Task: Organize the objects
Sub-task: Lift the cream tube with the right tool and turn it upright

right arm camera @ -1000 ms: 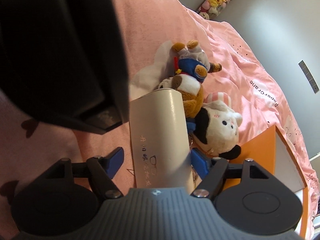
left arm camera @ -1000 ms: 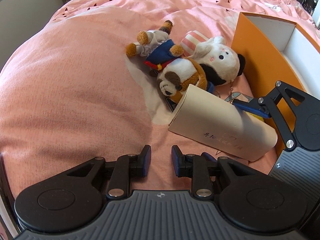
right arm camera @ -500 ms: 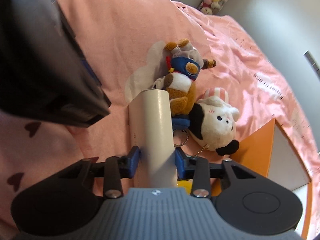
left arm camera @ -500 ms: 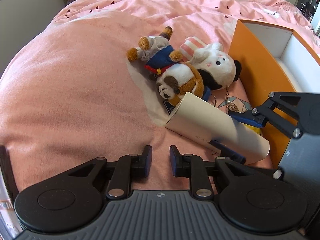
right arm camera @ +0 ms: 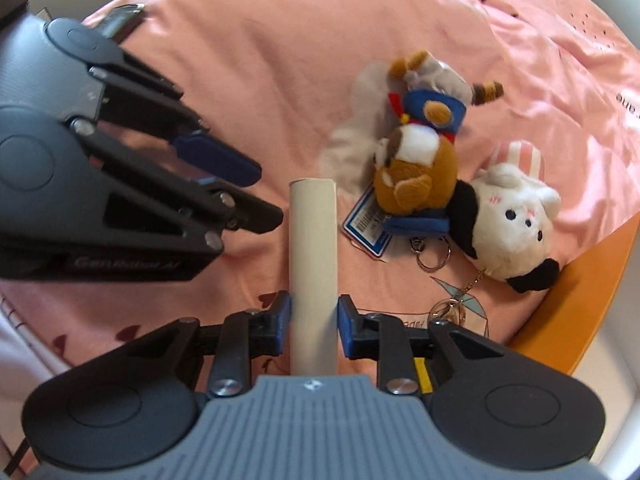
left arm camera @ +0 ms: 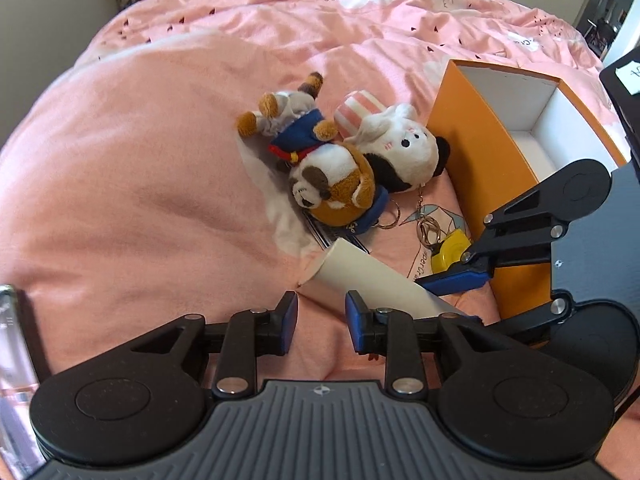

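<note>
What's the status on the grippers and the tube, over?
Right gripper has just closed on the cardboard tube, tube in its pads. Left gripper open, nothing between its pads. Orange box open alongside; plush toys and keyrings lie before it.

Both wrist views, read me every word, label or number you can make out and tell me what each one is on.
"PaperCrane": white cloud patch on the pink bedspread, printed upside down.
"GenRobot.AI", faint: side of the left gripper.
Barcode tag under the brown dog plush: print too small to read.
White sticker at the left view's right edge: handwritten mark, unreadable.
Paper tube: no writing visible.
</note>
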Tool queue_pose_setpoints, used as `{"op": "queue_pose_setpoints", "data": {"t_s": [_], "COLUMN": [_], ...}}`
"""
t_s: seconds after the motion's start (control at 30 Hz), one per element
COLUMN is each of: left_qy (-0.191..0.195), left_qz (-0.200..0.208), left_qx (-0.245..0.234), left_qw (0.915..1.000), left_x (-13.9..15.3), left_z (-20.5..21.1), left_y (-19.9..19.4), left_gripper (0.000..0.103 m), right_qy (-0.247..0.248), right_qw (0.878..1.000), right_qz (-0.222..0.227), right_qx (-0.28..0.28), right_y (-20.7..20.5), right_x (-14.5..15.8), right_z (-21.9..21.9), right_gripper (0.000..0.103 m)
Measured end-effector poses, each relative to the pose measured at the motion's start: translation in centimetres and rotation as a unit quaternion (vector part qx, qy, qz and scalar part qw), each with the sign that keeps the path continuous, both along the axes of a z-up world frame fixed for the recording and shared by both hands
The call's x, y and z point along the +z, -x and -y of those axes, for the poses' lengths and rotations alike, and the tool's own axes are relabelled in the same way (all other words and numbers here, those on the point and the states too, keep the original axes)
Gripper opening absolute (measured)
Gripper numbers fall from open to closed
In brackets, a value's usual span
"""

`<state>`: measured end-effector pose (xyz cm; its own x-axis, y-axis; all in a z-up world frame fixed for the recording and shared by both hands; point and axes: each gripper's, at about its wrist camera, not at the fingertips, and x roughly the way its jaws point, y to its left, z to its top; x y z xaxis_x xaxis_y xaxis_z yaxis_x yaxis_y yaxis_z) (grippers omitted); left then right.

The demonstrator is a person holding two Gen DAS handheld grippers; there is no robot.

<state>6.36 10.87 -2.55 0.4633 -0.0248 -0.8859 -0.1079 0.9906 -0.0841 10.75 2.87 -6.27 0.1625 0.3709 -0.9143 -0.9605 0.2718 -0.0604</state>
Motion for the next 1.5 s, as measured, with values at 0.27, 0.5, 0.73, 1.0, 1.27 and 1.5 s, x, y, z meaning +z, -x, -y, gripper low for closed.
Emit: {"op": "queue_pose_setpoints", "data": {"t_s": [0.27,0.5,0.73,1.0,1.27,1.5], "left_qy": [-0.006,-0.015,-0.035,-0.034,-0.045,-0.062], "left_qz": [0.000,0.002,0.000,-0.004,-0.010,-0.013], "left_qx": [0.006,0.000,-0.015,-0.013,-0.011,-0.015], "left_qw": [1.0000,0.9999,0.9993,0.9993,0.9989,0.9979], "left_x": [-0.8,-1.2,-1.4,-1.8,-2.8,-3.8], "left_z": [0.2,0.5,0.8,0.7,0.9,1.5], "left_y": [-0.5,-0.3,0.1,-0.1,-0.6,-1.0], "left_gripper": [0.033,0.033,0.033,0.033,0.033,0.033], "right_qy": [0.030,-0.005,-0.021,-0.004,0.000,0.001], "right_qw": [0.987,0.975,0.977,0.975,0.975,0.973], "right_qz": [0.155,0.202,0.192,0.204,0.206,0.216], "right_qx": [-0.031,-0.088,-0.089,-0.087,-0.082,-0.077], "right_y": [1.9,4.1,5.4,4.2,4.2,4.2], "right_x": [-1.4,-0.5,-1.2,-4.0,-5.4,-6.5], "right_z": [-0.1,1.3,1.2,-0.1,-0.7,-0.8], "right_gripper": [0.054,0.053,0.055,0.064,0.065,0.069]}}
